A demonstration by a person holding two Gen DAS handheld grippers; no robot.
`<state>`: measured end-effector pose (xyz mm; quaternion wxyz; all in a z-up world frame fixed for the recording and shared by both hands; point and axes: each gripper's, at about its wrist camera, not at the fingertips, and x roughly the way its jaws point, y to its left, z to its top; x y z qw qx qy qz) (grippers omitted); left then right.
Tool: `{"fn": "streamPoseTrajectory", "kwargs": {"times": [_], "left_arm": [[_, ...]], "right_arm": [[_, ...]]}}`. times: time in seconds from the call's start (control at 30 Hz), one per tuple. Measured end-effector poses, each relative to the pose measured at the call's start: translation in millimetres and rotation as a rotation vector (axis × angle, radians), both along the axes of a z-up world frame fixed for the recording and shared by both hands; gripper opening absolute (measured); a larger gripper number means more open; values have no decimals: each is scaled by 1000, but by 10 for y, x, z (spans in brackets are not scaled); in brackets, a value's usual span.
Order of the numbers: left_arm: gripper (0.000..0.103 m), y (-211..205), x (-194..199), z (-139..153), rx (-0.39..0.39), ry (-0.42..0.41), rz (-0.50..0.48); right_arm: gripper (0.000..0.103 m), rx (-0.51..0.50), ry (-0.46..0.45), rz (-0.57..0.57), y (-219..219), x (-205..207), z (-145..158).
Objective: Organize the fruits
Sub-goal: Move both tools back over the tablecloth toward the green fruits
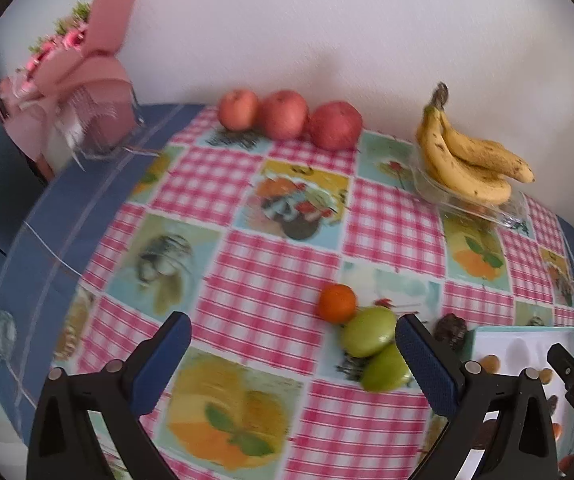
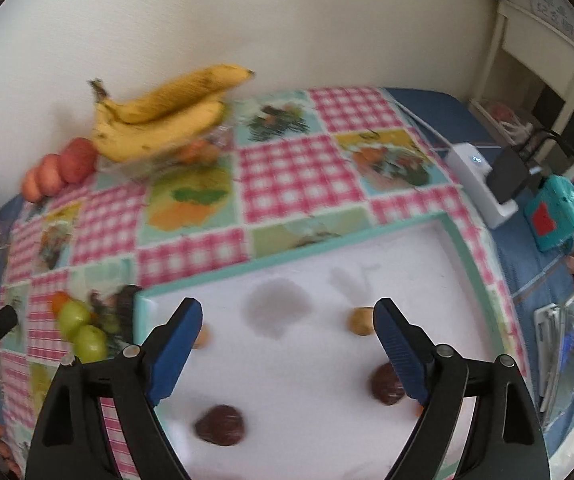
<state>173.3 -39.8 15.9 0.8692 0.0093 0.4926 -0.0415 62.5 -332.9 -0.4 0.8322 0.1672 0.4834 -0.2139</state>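
My left gripper (image 1: pixel 293 330) hangs open over the checked tablecloth (image 1: pixel 271 264), nothing between its fingers. Just right of it lie a small orange (image 1: pixel 337 303), two green fruits (image 1: pixel 368 331) and a dark wrinkled fruit (image 1: pixel 451 330). Three red apples (image 1: pixel 285 114) line the wall, and bananas (image 1: pixel 467 160) rest in a clear dish (image 1: pixel 499 214). My right gripper (image 2: pixel 287 316) stands open above a white tray (image 2: pixel 307 408) with a teal rim. On the tray lie two dark fruits (image 2: pixel 221 425), a tan one (image 2: pixel 361 321) and another small one (image 2: pixel 201 337) partly behind the left finger.
A pink-wrapped bouquet (image 1: pixel 83 76) stands at the far left table corner. A white device (image 2: pixel 477 176), a black adapter (image 2: pixel 509 174) and a teal box (image 2: pixel 557 210) sit right of the tray. The blue table border (image 1: pixel 67 216) shows at the left edge.
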Motion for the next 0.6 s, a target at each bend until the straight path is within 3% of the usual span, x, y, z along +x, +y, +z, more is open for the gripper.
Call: {"fn": "streamPoseTrajectory", "kwargs": {"times": [0.33, 0.6], "left_arm": [[103, 513, 23, 152, 9, -46, 93], [103, 818, 54, 149, 20, -44, 151]], "right_arm": [[88, 22, 56, 134, 649, 355, -98], [88, 57, 48, 235, 1146, 557, -152]]}}
